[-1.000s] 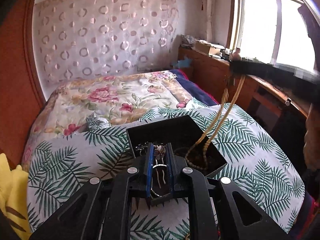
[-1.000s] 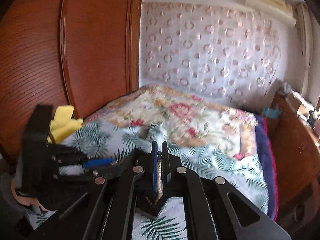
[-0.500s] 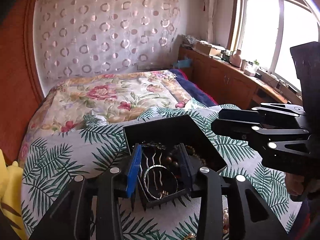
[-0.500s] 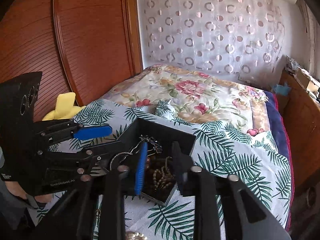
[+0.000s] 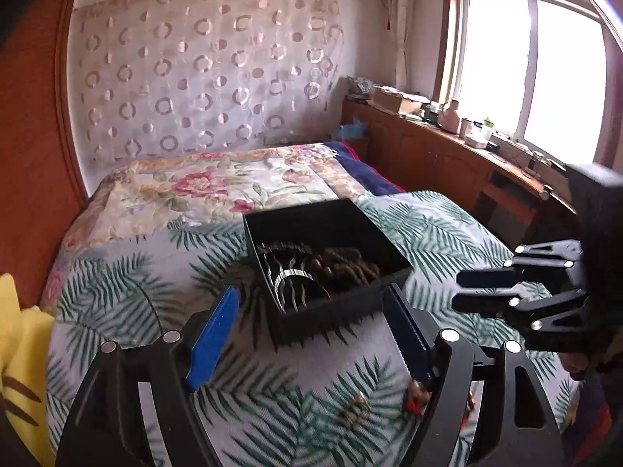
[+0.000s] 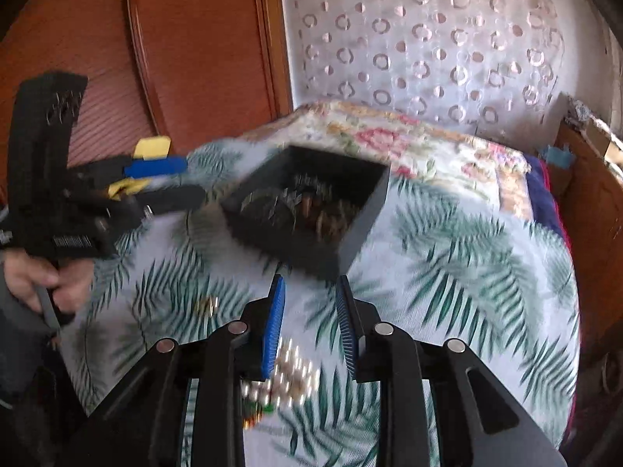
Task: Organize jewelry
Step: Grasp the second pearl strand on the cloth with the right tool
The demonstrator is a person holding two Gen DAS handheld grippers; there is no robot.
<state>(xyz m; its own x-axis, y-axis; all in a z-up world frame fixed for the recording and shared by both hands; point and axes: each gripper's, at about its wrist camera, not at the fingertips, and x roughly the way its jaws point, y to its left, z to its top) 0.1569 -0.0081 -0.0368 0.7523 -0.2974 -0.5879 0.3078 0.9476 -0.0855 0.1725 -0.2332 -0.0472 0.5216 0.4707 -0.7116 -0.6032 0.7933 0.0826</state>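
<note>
- Our left gripper [image 5: 311,327] is spread wide with nothing between its blue-padded fingers [image 5: 212,336], and it hangs above the palm-leaf bedspread [image 5: 124,295] just short of the black jewelry box [image 5: 350,229].
- Our right gripper [image 6: 311,323] is parted more narrowly and holds nothing; it too sits just on the near side of the box [image 6: 362,214], over the same bedspread [image 6: 459,241].
- In the left wrist view the right gripper [image 5: 459,292] shows at the right edge, off to the side of the box and apart from it.
- In the right wrist view the left gripper [image 6: 183,179] shows at the left, with the hand [image 6: 46,284] around its handle.
- The box lies open on the bedspread and holds a silver bangle [image 5: 296,274], a dark hair comb [image 5: 282,251] and a heap of brown beads [image 5: 346,266].
- Loose pieces lie on the bedspread outside the box: a pearl strand [image 6: 292,373] under our right gripper, a small gold piece [image 6: 206,305] to its left, and a small gold item [image 5: 356,408] and a reddish item [image 5: 414,397] near our left gripper's right finger; blur hides what they are.
- Farther out, a floral quilt [image 5: 202,190] covers the far half of the bed, a sheer curtain [image 5: 202,78] hangs behind it, and a wooden cabinet [image 5: 428,155] runs under the window [image 5: 525,78].
</note>
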